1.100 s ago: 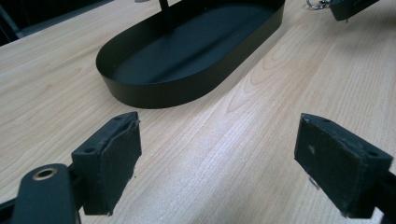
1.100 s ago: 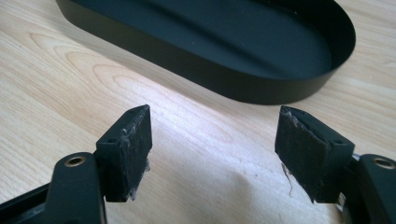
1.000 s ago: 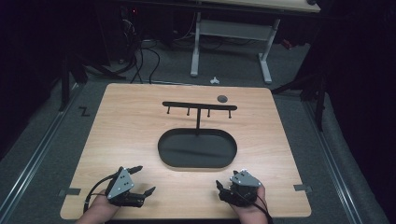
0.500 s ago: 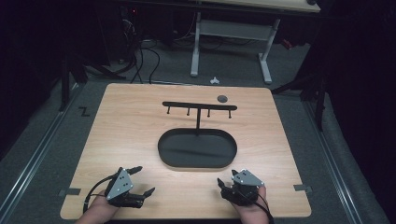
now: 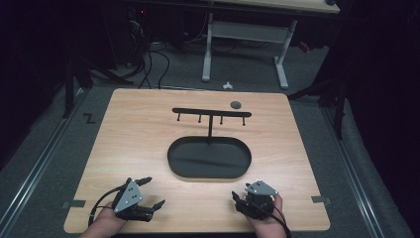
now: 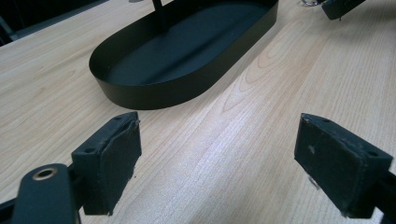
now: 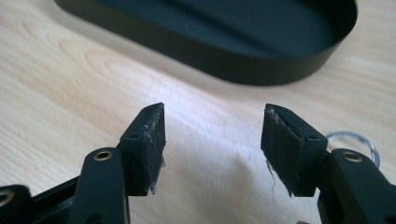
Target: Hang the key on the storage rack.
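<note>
On the light wooden table [image 5: 148, 134], seen from the high view, the left gripper [image 5: 147, 193] sits at about seven o'clock near the close edge, held in the person's left hand [image 5: 106, 225]. Its jaws stand wide apart and hold nothing; the left gripper view shows bare wood grain between the two dark pads [image 6: 112, 161].

At the table's centre lies the black oval metal tray [image 5: 173, 156], shallow-walled and with nothing loose inside it. A thin black post rises from its far rim (at twelve o'clock of the tray) and carries a black horizontal bar with four short pegs [image 5: 211, 112] hanging beneath. Just beyond the bar's right end, around one o'clock on the table, rests a small dark round disc [image 5: 236, 104].

At five o'clock, near the close edge, the right gripper [image 5: 239, 201] is held in the person's right hand [image 5: 267, 225]. Its jaws are moderately parted, narrower than the left pair, and grip nothing. In the right gripper view a thin silver metal ring [image 7: 352, 140] lies on the wood just behind the right-side jaw, partly hidden by it.
</note>
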`<action>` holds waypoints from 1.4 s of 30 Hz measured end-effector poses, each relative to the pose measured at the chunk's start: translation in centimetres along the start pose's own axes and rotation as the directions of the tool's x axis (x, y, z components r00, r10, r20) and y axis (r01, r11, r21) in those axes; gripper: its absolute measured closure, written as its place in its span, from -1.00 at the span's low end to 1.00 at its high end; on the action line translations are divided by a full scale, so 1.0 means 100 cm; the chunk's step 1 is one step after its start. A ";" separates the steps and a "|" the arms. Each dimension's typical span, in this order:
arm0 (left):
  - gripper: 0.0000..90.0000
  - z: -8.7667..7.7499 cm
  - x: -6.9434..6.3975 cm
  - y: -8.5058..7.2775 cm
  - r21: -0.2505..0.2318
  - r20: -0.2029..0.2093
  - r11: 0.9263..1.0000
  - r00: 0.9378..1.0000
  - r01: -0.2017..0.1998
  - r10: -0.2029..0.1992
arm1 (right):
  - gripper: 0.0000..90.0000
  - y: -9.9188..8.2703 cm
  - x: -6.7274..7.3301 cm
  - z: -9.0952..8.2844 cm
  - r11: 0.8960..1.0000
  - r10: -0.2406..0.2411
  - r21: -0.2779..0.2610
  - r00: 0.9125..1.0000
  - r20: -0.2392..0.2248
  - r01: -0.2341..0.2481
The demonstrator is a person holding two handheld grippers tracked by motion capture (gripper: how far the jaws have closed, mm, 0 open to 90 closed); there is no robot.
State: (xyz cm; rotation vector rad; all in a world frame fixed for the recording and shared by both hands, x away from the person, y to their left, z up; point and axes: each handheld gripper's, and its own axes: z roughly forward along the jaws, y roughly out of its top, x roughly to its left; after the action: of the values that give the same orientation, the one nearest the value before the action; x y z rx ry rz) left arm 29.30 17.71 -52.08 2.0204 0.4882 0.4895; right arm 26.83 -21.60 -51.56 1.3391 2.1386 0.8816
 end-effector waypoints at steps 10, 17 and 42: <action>-0.66 0.000 0.000 0.000 0.002 0.002 1.000 1.000 -0.005 0.005 | -0.06 0.002 -0.002 -0.005 0.997 0.017 0.079 1.000 -0.005 -0.017; -0.66 -0.001 -0.002 0.000 -0.001 0.007 1.000 1.000 -0.018 0.018 | -0.05 0.006 -0.007 -0.007 0.990 0.007 0.142 1.000 0.000 -0.007; -0.66 -0.001 -0.002 0.000 -0.001 0.018 1.000 1.000 -0.026 0.026 | -0.41 0.050 -0.010 -0.006 0.911 -0.059 0.407 0.997 -0.045 0.072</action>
State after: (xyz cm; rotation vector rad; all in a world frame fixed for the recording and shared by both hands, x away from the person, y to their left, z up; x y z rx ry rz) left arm 29.09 17.75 -52.07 2.0306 0.4515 0.4872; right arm 29.91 -21.05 -47.50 1.4392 2.4715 0.4406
